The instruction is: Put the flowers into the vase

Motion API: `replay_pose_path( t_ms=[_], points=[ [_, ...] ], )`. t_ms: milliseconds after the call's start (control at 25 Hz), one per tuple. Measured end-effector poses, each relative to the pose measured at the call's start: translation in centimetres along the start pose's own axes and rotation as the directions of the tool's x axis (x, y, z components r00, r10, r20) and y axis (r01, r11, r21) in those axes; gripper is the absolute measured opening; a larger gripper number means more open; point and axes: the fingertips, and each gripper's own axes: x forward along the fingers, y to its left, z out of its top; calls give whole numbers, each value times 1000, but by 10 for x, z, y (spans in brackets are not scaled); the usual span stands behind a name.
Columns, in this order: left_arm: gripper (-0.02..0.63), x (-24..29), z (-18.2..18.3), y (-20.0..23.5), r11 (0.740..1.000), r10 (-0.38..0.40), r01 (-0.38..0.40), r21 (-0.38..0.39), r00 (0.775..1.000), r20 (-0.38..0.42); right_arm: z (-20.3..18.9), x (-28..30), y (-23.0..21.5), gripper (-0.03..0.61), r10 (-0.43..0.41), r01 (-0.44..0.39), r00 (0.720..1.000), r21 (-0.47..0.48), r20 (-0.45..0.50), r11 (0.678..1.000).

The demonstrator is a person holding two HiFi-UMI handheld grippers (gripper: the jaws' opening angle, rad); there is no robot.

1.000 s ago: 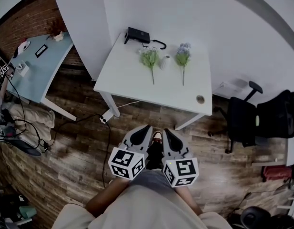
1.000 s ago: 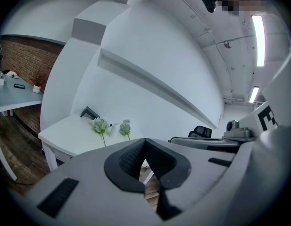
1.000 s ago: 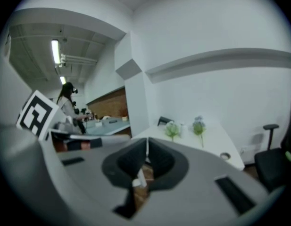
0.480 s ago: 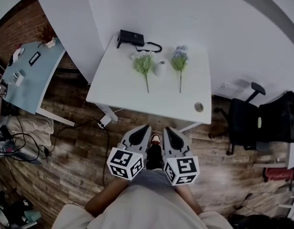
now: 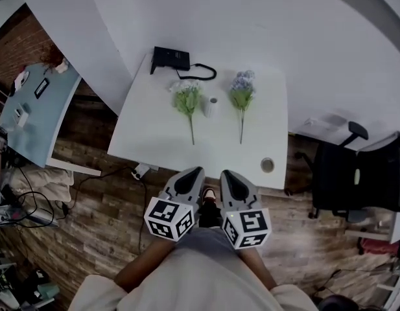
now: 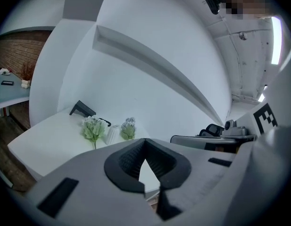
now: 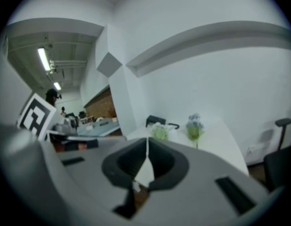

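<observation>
Our left gripper (image 5: 198, 171) and right gripper (image 5: 224, 173) are closed and empty; reaching for the white flowers (image 5: 186, 98) or purple flowers (image 5: 241, 93), we could topple the vase (image 5: 212, 105) standing between them.

A white table (image 5: 154, 141) stood against a white wall (image 5: 251, 24). The left flowers (image 5: 186, 98) were pale green with white blooms, and the right flowers (image 5: 241, 89) were green with lavender-blue blooms. The small vase (image 5: 212, 104) between them was white. A black box (image 5: 171, 58) with a black cable lay at the table's far edge. The left gripper (image 5: 198, 172) and right gripper (image 5: 224, 173) were grey with black pads, each bearing a cube of black-and-white square markers. The floor (image 5: 96, 225) was brown wood planking. A pale blue table (image 5: 37, 118) stood at the far left, and a black chair (image 5: 355, 183) at the right.
</observation>
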Motion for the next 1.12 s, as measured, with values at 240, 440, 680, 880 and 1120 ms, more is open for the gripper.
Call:
replay_pose_path(
  t_ms=[240,440,680,880,1120],
  points=[
    [21,53,12,9,1000,30,-30,9,999,-24,20,33,-37,25,43,-43,999,3,3,999],
    [21,83,17,11,998,54,-53,14,998,-36,33,53,-61,25,74,-74,997,-1,11,997],
    [21,94,14,22,995,97,-98,-4,994,-42,32,66,-68,25,115,-115,993,4,1,993],
    [21,101,17,37,992,128,-129,-11,991,-33,36,77,-72,25,132,-132,991,-6,-1,991],
    [21,114,12,59,988,149,-152,-38,987,-60,46,90,-85,26,135,-134,991,-27,3,991]
  ],
)
